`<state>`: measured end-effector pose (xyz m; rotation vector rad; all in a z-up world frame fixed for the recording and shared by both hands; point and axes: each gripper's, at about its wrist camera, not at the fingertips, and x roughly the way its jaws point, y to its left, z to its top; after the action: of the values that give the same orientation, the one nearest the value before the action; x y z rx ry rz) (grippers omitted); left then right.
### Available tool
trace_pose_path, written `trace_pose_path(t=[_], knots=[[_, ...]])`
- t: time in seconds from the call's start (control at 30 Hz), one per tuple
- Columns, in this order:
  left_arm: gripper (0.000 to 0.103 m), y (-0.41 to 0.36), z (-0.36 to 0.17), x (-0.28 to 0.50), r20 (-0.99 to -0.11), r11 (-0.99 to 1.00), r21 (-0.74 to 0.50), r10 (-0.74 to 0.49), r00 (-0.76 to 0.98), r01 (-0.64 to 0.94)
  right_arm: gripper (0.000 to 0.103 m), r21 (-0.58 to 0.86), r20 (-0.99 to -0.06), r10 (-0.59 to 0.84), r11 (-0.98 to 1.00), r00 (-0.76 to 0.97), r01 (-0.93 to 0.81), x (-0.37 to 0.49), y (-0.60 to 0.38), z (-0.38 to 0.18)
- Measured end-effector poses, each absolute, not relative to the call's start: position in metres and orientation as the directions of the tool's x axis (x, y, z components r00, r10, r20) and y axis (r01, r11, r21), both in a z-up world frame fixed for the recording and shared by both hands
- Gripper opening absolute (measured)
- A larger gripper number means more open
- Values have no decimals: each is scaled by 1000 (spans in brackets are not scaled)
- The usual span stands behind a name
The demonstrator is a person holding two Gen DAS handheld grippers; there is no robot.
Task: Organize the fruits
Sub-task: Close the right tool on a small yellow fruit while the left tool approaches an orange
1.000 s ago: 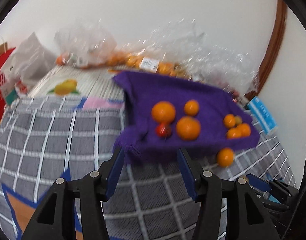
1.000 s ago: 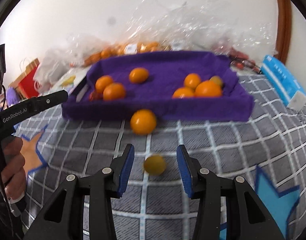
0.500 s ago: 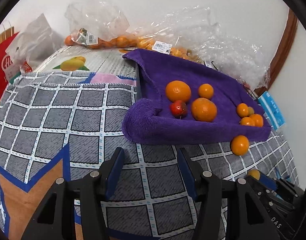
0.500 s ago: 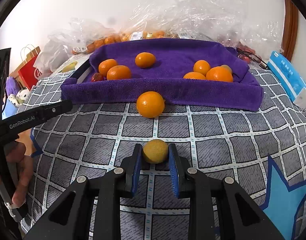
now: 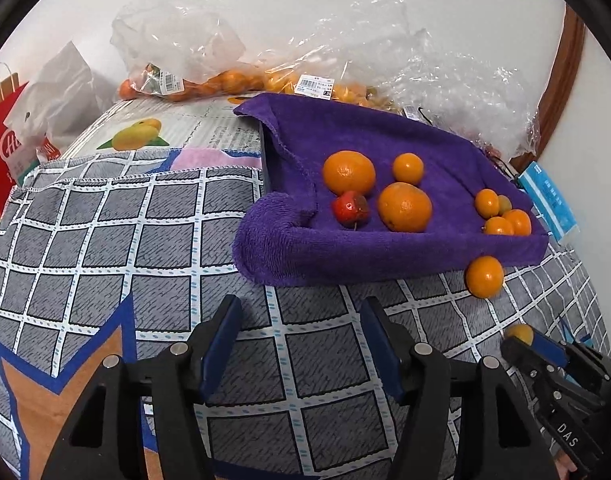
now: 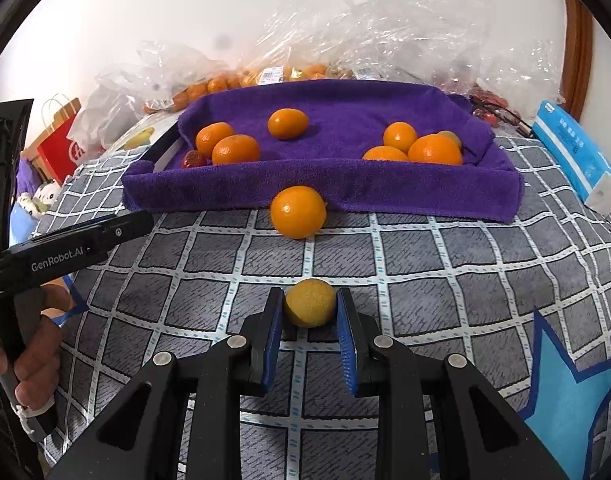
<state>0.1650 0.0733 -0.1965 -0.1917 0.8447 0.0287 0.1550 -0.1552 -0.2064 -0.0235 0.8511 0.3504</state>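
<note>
A tray lined with a purple towel (image 6: 345,184) (image 5: 385,252) holds several oranges and one small red fruit (image 5: 350,208) (image 6: 193,159). One orange (image 6: 298,211) (image 5: 484,277) lies loose on the checked cloth against the tray's front edge. My right gripper (image 6: 310,304) is shut on a small yellow fruit (image 6: 310,302) (image 5: 519,333) low over the cloth. Over bare cloth in front of the tray's left corner, my left gripper (image 5: 301,320) has its jaws opening, nothing between them.
Clear plastic bags (image 5: 177,52) of oranges are heaped along the wall behind the tray. A red paper bag (image 5: 1,148) stands far left, a blue packet (image 6: 573,152) right of the tray. A hand (image 6: 29,360) holds the left gripper's handle. Grey checked cloth (image 6: 445,272) covers the surface.
My right gripper moved in around the small yellow fruit and shut on it. The left gripper drew back and left from the tray, and its jaws spread a little.
</note>
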Motion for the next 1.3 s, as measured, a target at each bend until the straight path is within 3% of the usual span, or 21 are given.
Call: trace_pose_path(t=[0.23, 0.5, 0.7, 1.07, 1.3], knots=[[59, 68, -197, 166, -753, 988, -114, -19, 658, -102, 26, 71, -721, 255, 952, 644, -297, 151, -162, -201], [59, 80, -195, 159, -731, 977, -189, -76, 679, -95, 26, 34, -695, 186, 973, 695, -227, 155, -206, -197], [59, 69, -196, 160, -748, 989, -126, -45, 662, -75, 26, 15, -687, 140, 984, 713, -179, 160, -239, -195], [59, 47, -198, 148, -770, 999, -18, 18, 638, -50, 26, 136, -706, 244, 968, 665, -211, 170, -255, -202], [59, 48, -198, 136, -769, 996, -23, 38, 638, -88, 26, 160, -712, 274, 960, 647, -231, 173, -254, -205]])
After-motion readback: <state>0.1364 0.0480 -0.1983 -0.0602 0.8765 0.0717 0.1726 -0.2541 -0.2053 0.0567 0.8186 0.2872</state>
